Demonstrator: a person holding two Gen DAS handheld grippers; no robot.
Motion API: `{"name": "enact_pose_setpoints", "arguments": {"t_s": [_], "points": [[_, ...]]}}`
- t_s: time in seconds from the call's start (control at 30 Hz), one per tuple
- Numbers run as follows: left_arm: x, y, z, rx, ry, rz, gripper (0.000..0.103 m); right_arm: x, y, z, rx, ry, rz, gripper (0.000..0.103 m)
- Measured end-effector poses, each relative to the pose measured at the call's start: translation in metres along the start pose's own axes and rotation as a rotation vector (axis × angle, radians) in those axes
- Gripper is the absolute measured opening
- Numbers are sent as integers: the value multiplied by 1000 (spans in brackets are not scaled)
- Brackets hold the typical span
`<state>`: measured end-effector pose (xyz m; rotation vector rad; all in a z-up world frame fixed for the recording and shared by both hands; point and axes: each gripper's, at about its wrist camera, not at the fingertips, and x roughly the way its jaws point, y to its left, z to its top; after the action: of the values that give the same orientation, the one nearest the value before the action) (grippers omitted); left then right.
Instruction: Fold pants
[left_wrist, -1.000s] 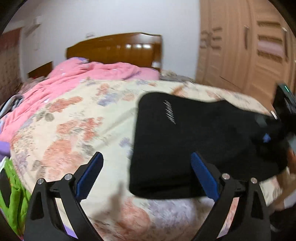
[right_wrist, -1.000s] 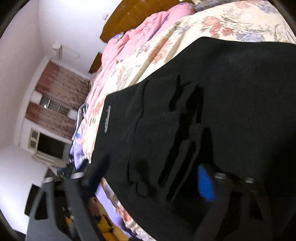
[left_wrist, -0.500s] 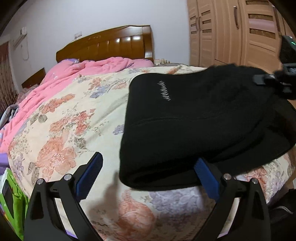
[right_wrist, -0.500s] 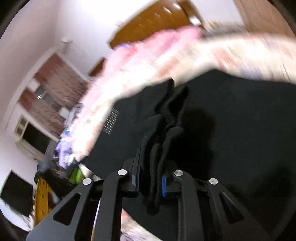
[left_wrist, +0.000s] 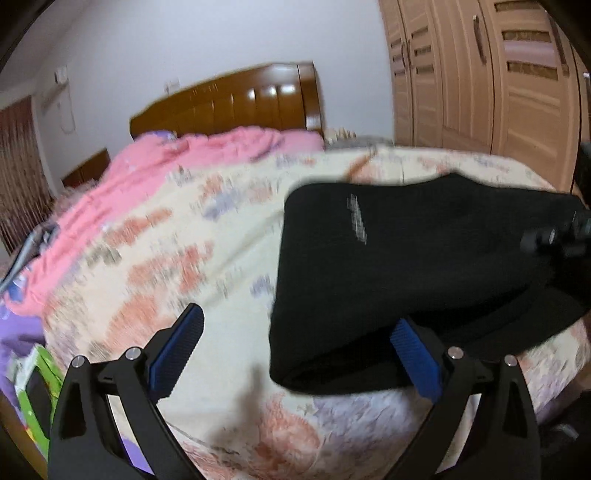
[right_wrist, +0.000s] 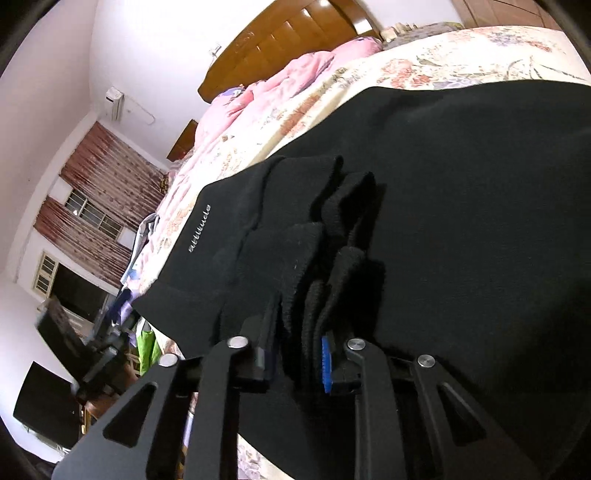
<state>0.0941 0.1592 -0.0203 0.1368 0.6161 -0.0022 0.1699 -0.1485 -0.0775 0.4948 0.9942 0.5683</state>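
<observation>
The black pants (left_wrist: 388, 266) lie folded on the floral bedspread (left_wrist: 177, 236), with a small white logo near their left edge. My left gripper (left_wrist: 295, 350) is open and empty, just in front of the pants' near left corner. My right gripper (right_wrist: 295, 350) is shut on a bunched stack of black pants layers (right_wrist: 321, 266) and holds that end raised off the bed. The rest of the pants (right_wrist: 480, 206) spreads out beyond it. The right gripper shows as a dark shape at the right edge of the left wrist view (left_wrist: 554, 236).
A pink quilt (left_wrist: 177, 166) lies bunched at the head of the bed below the wooden headboard (left_wrist: 236, 99). A wooden wardrobe (left_wrist: 480, 74) stands at the right. Green and purple items (left_wrist: 33, 376) sit beside the bed at the left.
My right gripper closed on the bunched pants layers and lifted that end. The left gripper stayed open and shifted slightly in front of the pants.
</observation>
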Motion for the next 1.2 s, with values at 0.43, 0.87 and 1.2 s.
{"name": "enact_pose_setpoints", "arguments": {"t_s": [0.43, 0.87, 1.2], "points": [[26, -34, 17, 264, 197, 59, 101, -23, 47, 18, -269, -123, -196, 60], [-31, 43, 23, -128, 102, 5, 101, 37, 93, -1, -595, 11, -280, 70], [100, -41, 133, -107, 140, -209, 101, 39, 89, -13, -616, -26, -275, 81]]}}
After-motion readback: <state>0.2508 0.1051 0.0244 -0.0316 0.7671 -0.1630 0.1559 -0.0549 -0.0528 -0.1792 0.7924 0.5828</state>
